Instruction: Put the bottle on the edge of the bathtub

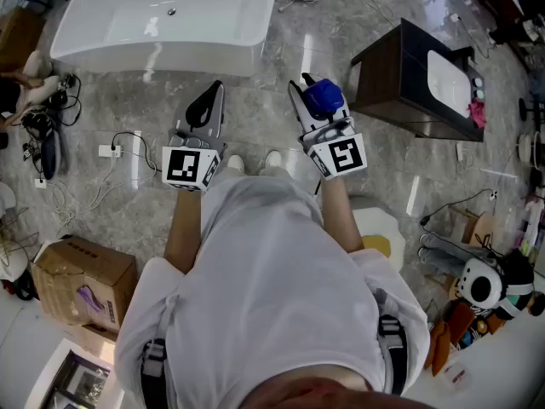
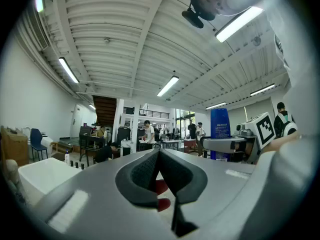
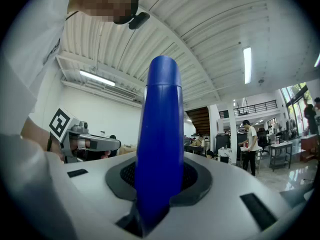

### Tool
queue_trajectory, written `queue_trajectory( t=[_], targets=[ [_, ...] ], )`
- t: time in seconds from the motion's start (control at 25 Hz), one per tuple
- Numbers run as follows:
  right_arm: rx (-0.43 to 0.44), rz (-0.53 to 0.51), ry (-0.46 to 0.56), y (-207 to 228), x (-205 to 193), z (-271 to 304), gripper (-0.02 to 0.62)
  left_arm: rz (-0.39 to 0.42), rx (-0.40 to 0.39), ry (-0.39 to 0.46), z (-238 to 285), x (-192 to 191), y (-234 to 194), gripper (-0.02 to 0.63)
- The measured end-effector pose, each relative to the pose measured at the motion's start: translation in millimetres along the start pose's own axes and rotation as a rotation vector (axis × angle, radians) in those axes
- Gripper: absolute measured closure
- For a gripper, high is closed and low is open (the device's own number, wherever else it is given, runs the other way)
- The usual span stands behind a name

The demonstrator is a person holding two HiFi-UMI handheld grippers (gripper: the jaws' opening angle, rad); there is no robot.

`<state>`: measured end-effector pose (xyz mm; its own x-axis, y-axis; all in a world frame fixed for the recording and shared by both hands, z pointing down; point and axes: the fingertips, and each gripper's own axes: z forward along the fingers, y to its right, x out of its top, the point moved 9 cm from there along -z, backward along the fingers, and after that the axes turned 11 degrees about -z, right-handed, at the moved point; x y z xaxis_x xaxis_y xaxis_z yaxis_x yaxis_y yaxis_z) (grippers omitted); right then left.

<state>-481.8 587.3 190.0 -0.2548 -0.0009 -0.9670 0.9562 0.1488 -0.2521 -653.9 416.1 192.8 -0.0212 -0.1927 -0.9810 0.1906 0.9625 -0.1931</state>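
Note:
In the right gripper view a tall blue bottle (image 3: pixel 160 144) stands upright between the jaws of my right gripper (image 3: pixel 160 173), which is shut on it. The head view shows that gripper (image 1: pixel 308 100) level with the bottle's blue top (image 1: pixel 324 97) in it, above the grey floor. My left gripper (image 1: pixel 207 109) is held beside it, and its pads (image 2: pixel 150 171) meet with nothing between them. The white bathtub (image 1: pixel 213 45) lies ahead, at the top left of the head view. Its rim (image 2: pixel 35 176) also shows at the lower left of the left gripper view.
A dark cabinet (image 1: pixel 383 75) with a white basin stands right of the tub. A power strip (image 1: pixel 106 151) and cables lie on the floor at left, and a cardboard box (image 1: pixel 85 279) sits nearer. Clutter (image 1: pixel 485 292) fills the lower right. People stand far off in the hall.

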Motion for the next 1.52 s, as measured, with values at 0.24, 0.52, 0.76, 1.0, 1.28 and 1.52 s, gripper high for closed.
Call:
queue_trajectory(
  t=[0.24,0.52,0.76,1.0,1.28,1.52],
  targets=[
    [-0.013,0.029,-0.001,2,-5,-5,0.489,0.012,0.004,-0.005,0,0,-1,0.609],
    [-0.036,0.039,-0.024,27,-19,-26,0.489,0.009,0.021,-0.022,14,-12,13,0.609],
    [-0.042,0.048,-0.029,67,-39,-45,0.489,0.009,0.033,-0.042,45,-28,38,0.609],
    [-0.02,0.051,-0.046,102,-59,-46,0.489,0.02,0.065,-0.052,78,-36,46,0.609],
    [0.022,0.058,-0.078,127,-80,-31,0.489,0.013,0.098,-0.058,112,-43,37,0.609],
    [0.026,0.05,-0.089,161,-97,-2,0.489,0.002,0.097,-0.047,162,-49,18,0.609]
  ],
)
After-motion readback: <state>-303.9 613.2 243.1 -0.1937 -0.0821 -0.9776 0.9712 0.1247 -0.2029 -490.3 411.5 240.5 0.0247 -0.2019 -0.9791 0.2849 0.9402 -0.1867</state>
